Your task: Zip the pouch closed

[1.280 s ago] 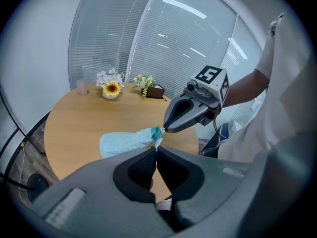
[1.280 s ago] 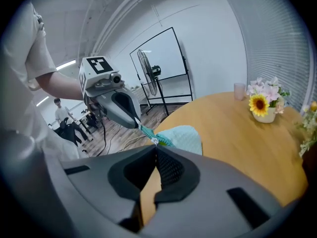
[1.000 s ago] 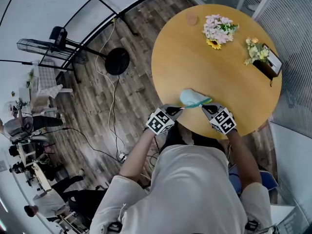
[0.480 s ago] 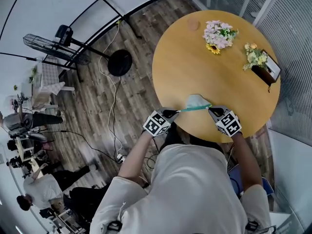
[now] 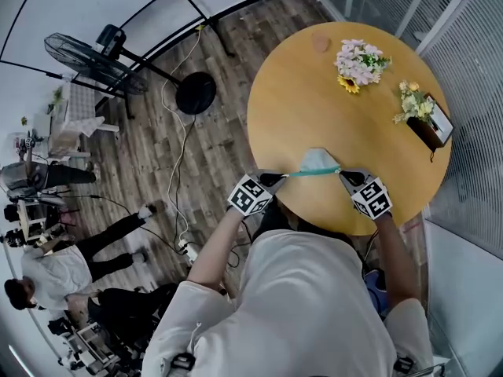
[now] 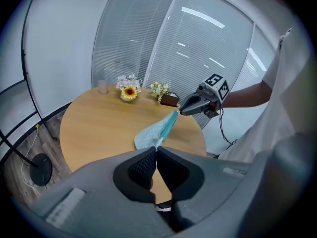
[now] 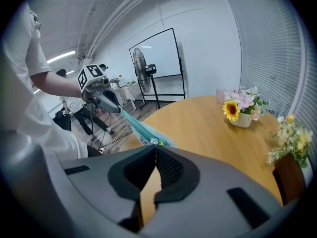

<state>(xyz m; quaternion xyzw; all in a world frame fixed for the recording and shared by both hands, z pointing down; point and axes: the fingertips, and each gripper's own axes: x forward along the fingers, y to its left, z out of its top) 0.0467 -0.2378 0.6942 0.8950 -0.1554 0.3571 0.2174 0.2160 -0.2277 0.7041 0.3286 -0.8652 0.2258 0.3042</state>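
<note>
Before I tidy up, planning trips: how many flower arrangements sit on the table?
2: pink-and-sunflower bouquet far side; yellow-white flowers in dark box right edge. None appear hidden.

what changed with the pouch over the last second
The right tool, shut on the zip pull, drew to the right, away from the left tool, so the pouch top went from slack and bulged to a taut straight line. The left tool kept its grip on the pouch's other end; the flowers did not move.
</note>
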